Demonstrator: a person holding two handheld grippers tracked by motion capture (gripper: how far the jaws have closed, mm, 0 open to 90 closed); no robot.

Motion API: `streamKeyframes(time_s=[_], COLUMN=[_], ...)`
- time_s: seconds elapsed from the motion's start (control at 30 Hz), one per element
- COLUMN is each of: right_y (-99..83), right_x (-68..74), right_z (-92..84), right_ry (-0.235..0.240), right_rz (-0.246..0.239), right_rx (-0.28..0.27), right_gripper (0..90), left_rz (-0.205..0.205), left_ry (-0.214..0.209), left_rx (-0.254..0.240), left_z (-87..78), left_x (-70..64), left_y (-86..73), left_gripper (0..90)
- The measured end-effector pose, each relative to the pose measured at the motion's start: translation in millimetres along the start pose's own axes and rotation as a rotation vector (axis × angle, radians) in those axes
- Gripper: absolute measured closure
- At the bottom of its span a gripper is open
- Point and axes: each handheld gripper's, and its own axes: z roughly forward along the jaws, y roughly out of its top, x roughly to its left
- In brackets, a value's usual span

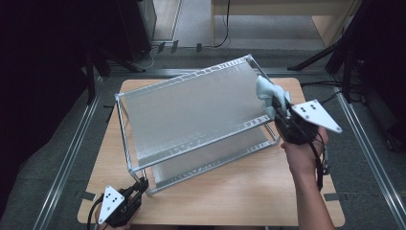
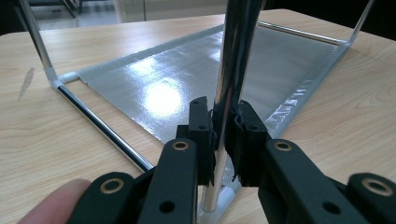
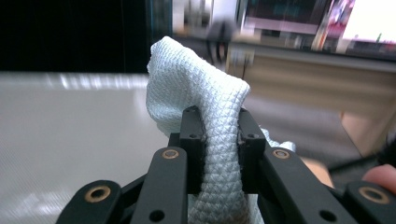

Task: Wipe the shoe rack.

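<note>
A two-tier metal rack (image 1: 191,108) with silvery shelves stands slantwise on the wooden table (image 1: 239,196). My left gripper (image 1: 139,188) (image 2: 223,135) is shut on the rack's near corner post (image 2: 233,70), low down by its foot. At the rack's right end, level with the top shelf (image 3: 70,126), my right gripper (image 1: 280,115) (image 3: 219,144) is shut on a pale blue-white woven cloth (image 1: 268,91) (image 3: 201,98). The cloth bunches up above the jaws.
The rack's lower shelf (image 2: 187,84) lies close above the tabletop. Metal floor rails (image 1: 72,148) run along both sides of the table. A black stand's legs (image 1: 335,52) rise at the far right, and cables (image 1: 330,86) trail on the floor behind.
</note>
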Motion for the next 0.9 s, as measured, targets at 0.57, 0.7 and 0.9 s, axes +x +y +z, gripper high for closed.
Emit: streamKeyframes(time_s=[0.57,0.7,0.9], right_y=[-26.5,-27.9,-29.5], right_x=[-19.6,-16.7,2.4], right_z=[7.9,7.0,2.1], right_ry=[-0.102,-0.035,0.007], right_rz=[0.020,0.004,0.042], right_rx=[0.108,0.130,0.125], right_gripper=[82.2,82.5,82.9], left_rz=[0.001,-0.015,-0.030], left_ry=[-0.011,0.003,-0.001], left_rx=[-0.001,0.010,0.042], left_z=[4.0,10.7,15.0], left_x=[-5.4,-6.6,-1.0], left_y=[1.5,5.7,11.5], left_gripper=[80.5,80.5,80.3])
